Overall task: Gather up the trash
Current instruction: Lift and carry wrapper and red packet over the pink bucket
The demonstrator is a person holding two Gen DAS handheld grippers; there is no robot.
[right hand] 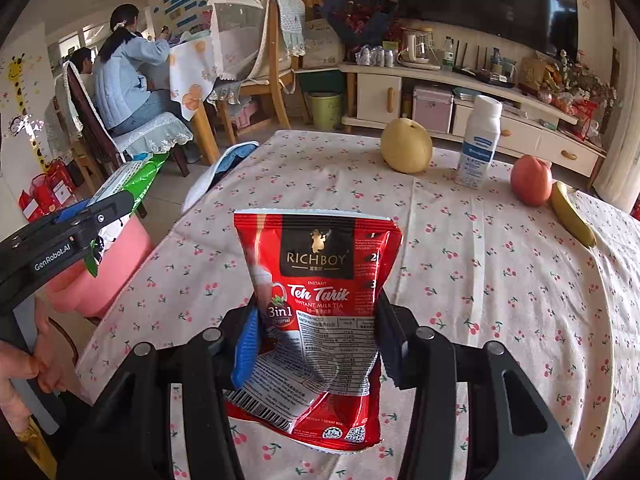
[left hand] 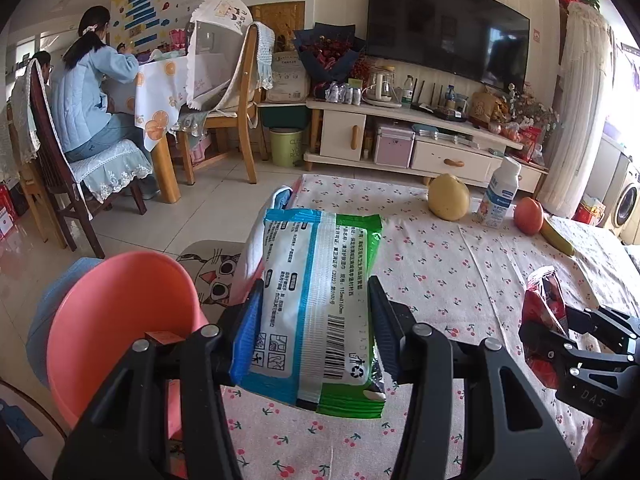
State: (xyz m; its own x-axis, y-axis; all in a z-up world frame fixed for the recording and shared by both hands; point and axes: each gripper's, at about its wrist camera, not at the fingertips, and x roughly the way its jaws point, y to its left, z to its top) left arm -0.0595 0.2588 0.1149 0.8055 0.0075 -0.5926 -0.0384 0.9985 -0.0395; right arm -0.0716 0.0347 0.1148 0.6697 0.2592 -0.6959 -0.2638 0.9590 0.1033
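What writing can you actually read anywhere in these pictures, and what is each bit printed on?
"RICHBOY", "INSTANT", "Teh Tarik", "INSTANT MILK TEA", "3in1": red sachet held in the right gripper.
"GenRobot.AI": left gripper, side view.
"DAS": right gripper body, left wrist view.
Wipes pack in the left gripper: barcode and Chinese print, too small to read.
White bottle label: blurred.
Wall poster: blurred.

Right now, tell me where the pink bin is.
The pink bin stands on the floor off the table's left edge, at lower left in the left wrist view, just left of the wipes pack held in the left tongs.
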